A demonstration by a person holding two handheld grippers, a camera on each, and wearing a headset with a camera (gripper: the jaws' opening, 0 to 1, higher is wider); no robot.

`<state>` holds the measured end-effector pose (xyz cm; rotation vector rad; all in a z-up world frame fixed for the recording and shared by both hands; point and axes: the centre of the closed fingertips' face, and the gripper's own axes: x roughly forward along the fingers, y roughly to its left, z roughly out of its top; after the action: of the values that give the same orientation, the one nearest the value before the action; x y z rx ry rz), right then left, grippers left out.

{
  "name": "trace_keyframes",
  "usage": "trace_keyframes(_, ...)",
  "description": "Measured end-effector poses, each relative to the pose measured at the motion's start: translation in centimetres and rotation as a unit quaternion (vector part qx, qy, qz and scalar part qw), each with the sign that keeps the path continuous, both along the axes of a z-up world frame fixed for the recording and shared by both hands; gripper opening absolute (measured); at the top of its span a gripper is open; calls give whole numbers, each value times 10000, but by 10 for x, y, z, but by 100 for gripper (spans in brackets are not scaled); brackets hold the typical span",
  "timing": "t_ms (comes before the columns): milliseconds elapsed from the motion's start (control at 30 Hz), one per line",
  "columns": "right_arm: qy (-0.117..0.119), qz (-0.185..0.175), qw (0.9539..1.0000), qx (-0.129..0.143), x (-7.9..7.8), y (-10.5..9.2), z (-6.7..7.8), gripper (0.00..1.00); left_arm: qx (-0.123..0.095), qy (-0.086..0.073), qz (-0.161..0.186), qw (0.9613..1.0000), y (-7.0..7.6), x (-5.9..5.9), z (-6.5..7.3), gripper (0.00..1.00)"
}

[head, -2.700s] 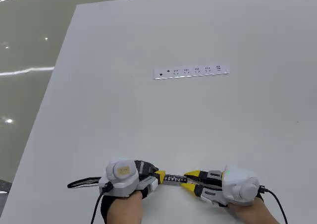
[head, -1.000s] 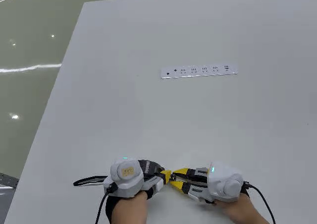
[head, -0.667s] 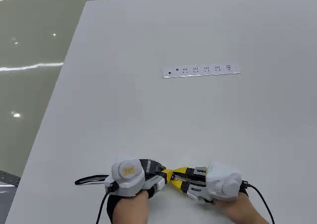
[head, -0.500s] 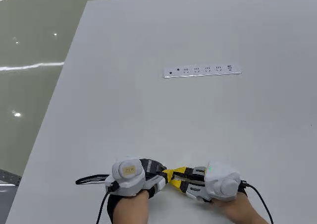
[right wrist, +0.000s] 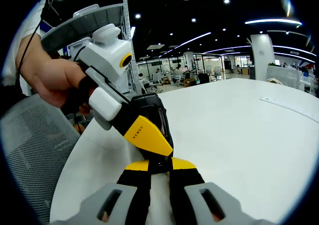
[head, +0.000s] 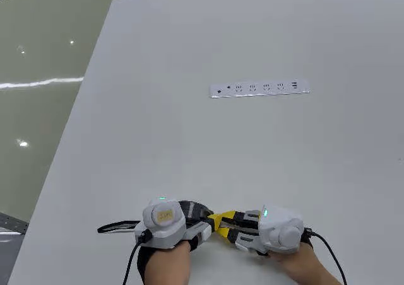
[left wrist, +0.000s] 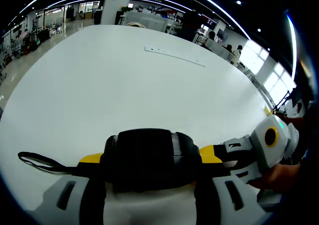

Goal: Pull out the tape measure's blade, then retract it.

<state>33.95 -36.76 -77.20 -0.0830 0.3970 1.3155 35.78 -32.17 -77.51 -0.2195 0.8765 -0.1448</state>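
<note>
- Tape measure (left wrist: pixel 144 145), a black and grey case, sits crosswise between the jaws of the left gripper (head: pixel 205 225), which clamp it from both sides just above the near edge of the white table (head: pixel 189 140).
- Strap (left wrist: pixel 40 160) of black cord trails from the case to the left and lies on the tabletop.
- Right gripper (right wrist: pixel 159 164) meets the left one nose to nose. Its yellow and black jaws are drawn together, pinching the small dark blade tip (right wrist: pixel 159 160) right at the mouth of the case, so almost no blade shows between the two tools.
- Head view shows both grippers low and close to the person, their yellow tips touching or nearly so.
- Hand (right wrist: pixel 55 80) wraps the left gripper's handle, with a grey mesh chair back (right wrist: pixel 30 145) below it.
- Power strip (head: pixel 260 87), white, lies flat well beyond the grippers, toward the middle of the table.
</note>
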Motion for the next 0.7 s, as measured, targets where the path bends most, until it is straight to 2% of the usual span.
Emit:
trace_keyframes(233, 9, -8, 10000, 14, 1, 0, -2, 13, -1, 21, 3, 10000, 0, 1, 0, 71)
trace_keyframes(467, 182, -76, 9998, 56, 1, -1, -3, 14, -9, -8, 19, 10000, 0, 1, 0, 72)
trace_keyframes(700, 151, -55, 9999, 15, 0, -1, -3, 14, 12, -7, -36, 10000, 0, 1, 0, 72)
